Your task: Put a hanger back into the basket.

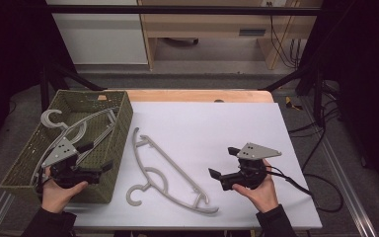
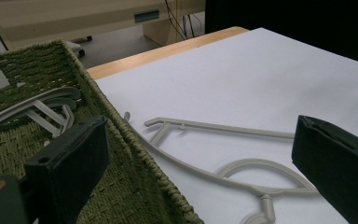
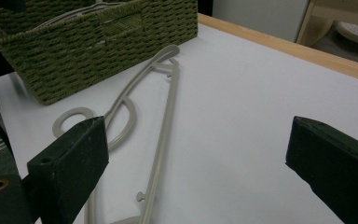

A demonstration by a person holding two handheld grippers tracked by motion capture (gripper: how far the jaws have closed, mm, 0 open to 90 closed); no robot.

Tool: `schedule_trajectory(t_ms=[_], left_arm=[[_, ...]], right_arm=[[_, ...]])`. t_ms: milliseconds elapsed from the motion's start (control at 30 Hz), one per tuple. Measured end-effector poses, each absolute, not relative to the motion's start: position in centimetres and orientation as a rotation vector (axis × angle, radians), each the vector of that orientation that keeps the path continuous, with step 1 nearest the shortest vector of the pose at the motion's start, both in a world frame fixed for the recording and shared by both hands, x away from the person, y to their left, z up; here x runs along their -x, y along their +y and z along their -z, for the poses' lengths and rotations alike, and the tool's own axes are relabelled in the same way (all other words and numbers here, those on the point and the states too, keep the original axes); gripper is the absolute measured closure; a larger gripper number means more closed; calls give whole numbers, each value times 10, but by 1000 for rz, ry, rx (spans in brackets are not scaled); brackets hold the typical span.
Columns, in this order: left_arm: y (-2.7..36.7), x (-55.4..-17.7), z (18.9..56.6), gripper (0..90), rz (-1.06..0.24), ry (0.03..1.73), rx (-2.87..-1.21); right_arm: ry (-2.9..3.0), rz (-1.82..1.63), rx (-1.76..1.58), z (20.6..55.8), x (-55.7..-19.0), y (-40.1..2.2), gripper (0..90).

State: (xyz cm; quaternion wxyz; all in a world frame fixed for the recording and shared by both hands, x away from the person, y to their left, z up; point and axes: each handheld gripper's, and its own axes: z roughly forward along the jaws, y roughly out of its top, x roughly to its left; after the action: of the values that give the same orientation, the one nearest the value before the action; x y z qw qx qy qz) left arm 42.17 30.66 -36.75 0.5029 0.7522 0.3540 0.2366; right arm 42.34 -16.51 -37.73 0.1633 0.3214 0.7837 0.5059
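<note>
A grey plastic hanger (image 1: 168,173) lies flat on the white tabletop (image 1: 217,128), its hook toward the near edge. A second grey hanger (image 1: 94,118) rests inside the green woven basket (image 1: 121,133) at the left. My left gripper (image 1: 97,157) hovers open over the basket's near right corner, nothing between its jaws; in the left gripper view (image 2: 200,163) the basket rim (image 2: 135,163) and the table hanger (image 2: 214,127) lie ahead. My right gripper (image 1: 223,162) is open and empty to the right of the table hanger, pointing at it (image 3: 165,116).
A wooden strip (image 1: 197,95) runs along the table's far edge, with cabinets behind it. Black frame bars and cables (image 1: 321,192) stand at the right. The basket (image 3: 98,46) takes up the table's left side.
</note>
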Motion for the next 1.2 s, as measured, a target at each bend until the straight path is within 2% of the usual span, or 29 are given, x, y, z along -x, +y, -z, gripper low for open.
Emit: schedule_trajectory(t_ms=[633, 767, 1200], left_arm=[[312, -422, 366, 47, -573, 848, -1824], [312, -421, 366, 48, -573, 846, -1824], [313, -421, 366, 51, -574, 844, -1827]], right_arm=[[2462, -1278, -839, 391, -431, -105, 113], [2535, -1197, -815, 401, -430, -94, 171], [2665, -1131, -742, 424, -419, -74, 267]])
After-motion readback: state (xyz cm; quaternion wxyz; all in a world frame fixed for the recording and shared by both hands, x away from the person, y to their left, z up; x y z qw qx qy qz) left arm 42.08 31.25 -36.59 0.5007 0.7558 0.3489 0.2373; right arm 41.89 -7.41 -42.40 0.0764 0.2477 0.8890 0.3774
